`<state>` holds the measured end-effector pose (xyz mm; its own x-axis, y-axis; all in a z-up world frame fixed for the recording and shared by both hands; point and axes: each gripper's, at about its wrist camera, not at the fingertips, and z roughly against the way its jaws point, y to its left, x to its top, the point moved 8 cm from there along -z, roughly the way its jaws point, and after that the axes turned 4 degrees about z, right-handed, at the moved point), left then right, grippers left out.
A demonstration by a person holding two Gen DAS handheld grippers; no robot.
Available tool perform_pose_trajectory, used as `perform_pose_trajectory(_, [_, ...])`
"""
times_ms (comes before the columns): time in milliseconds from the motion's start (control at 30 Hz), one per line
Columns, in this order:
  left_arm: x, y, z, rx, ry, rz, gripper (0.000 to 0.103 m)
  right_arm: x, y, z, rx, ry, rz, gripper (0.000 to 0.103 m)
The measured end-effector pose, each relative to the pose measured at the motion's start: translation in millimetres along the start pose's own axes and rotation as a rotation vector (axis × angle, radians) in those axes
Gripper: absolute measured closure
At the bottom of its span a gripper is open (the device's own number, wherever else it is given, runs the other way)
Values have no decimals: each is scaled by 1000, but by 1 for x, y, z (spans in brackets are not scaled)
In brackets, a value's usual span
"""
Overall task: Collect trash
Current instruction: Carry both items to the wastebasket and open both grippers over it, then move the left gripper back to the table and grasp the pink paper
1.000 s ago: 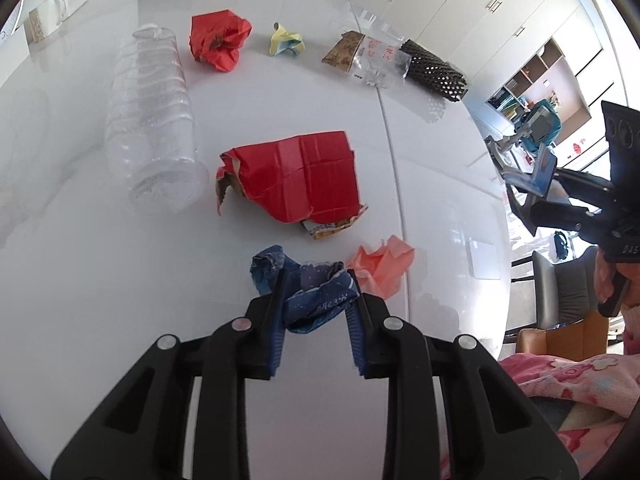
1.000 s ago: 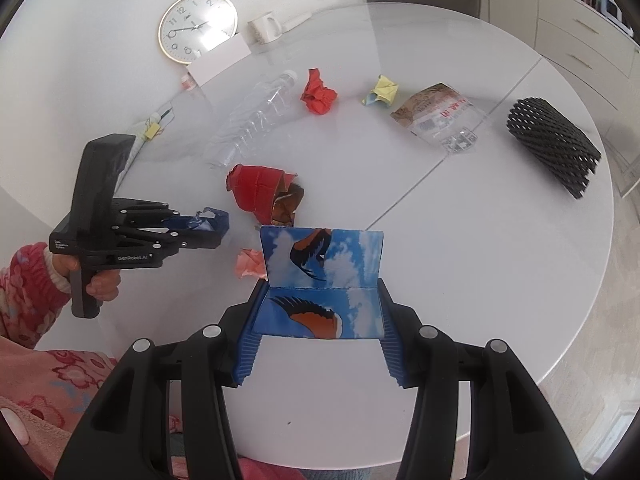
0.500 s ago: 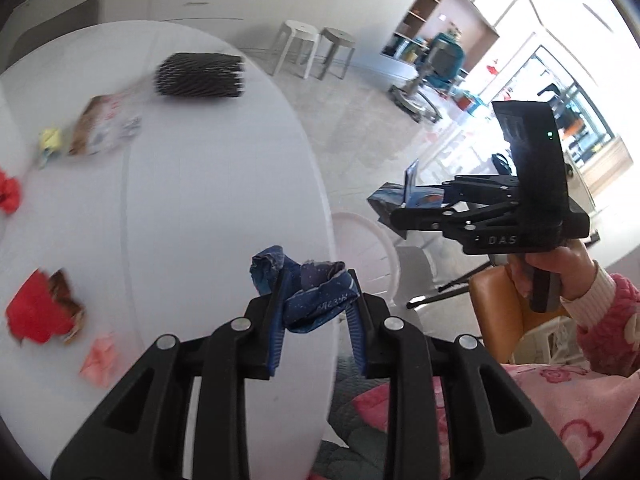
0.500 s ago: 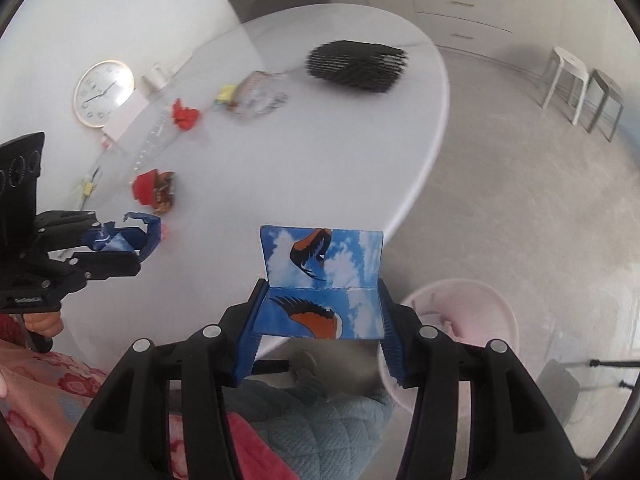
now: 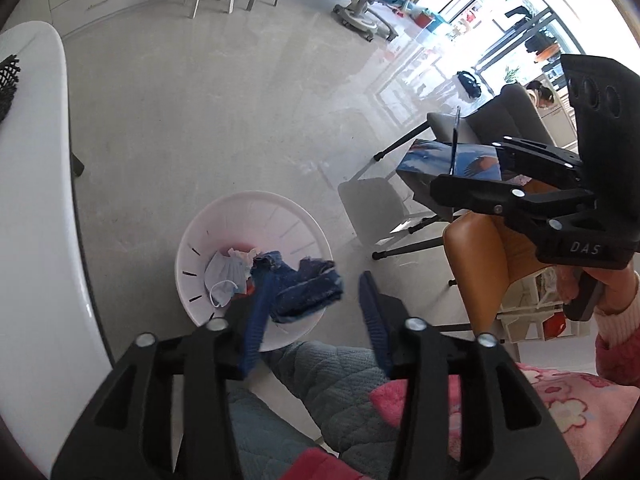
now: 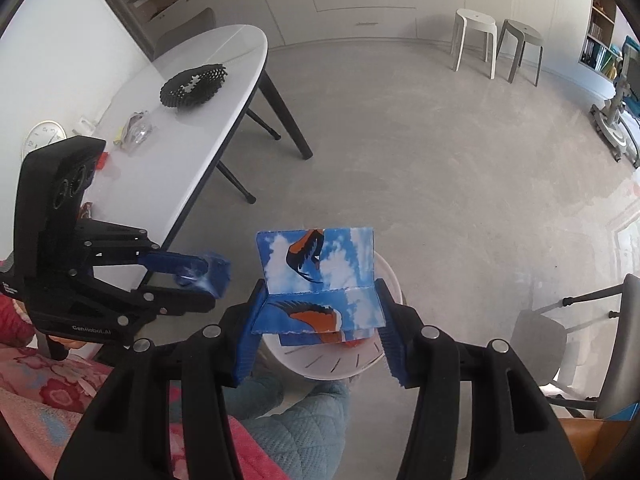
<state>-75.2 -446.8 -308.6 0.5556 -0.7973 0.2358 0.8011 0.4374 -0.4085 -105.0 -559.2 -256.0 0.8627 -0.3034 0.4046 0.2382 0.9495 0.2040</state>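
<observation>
My left gripper (image 5: 314, 294) is open above a white trash bin (image 5: 208, 236) on the floor. A crumpled blue wrapper (image 5: 306, 292) hangs beside its left finger, loose between the spread jaws, over the bin. The bin holds a face mask (image 5: 224, 276) and other scraps. My right gripper (image 6: 320, 320) holds a folded blue box with a bird print (image 6: 320, 276) between its fingers, over the same bin (image 6: 332, 364). The right gripper with the box also shows in the left wrist view (image 5: 472, 168).
The white round table (image 6: 192, 128) stands to the left with a black mesh sleeve (image 6: 194, 84), a clear wrapper (image 6: 138, 132) and more scraps. A grey chair (image 5: 380, 204) and an orange chair (image 5: 480, 248) stand right of the bin. Two stools (image 6: 496, 44) stand far off.
Both grippers swung away from the table to the bin on the floor. My left gripper's jaws opened and the blue wrapper came loose. The right gripper's jaws look slightly wider around the box.
</observation>
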Motion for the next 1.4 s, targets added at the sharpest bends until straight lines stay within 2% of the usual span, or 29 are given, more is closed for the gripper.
perform_pose_trajectory(100, [3, -9, -6, 13, 3, 3, 39, 0, -11, -7, 27, 16, 15, 50])
perform_pose_trajectory(233, [10, -13, -1, 46, -11, 12, 34, 2, -17, -15, 72, 36, 52, 50])
perform_pose_trajectory(333, [14, -6, 12, 85, -44, 46, 30, 2, -13, -23, 103, 57, 96, 50])
perform_pose_trajectory(400, [18, 2, 22, 141, -64, 76, 26, 1, -5, -31, 130, 83, 126, 49])
perform_pose_trajectory(567, [16, 29, 64, 216, -154, 176, 22, -3, 7, -54, 114, 145, 210, 21])
perform_pose_trajectory(733, [8, 58, 111, 291, -259, 298, 19, 19, 2, -50, 112, 111, 164, 8])
perform_pose_trajectory(900, [-19, 85, 155, 359, -342, 391, 14, 60, -1, -33, 97, 40, 130, 2])
perform_pose_trajectory(1067, [-58, 114, 193, 441, -395, 457, 12, 99, 25, -15, 93, -27, 172, 2])
perform_pose_trajectory(1233, [-98, 142, 227, 493, -427, 524, 9, 125, 78, -9, 131, -81, 218, 2])
perform_pose_trajectory(1400, [-140, 169, 245, 522, -420, 575, 9, 133, 144, -15, 173, -88, 279, 2])
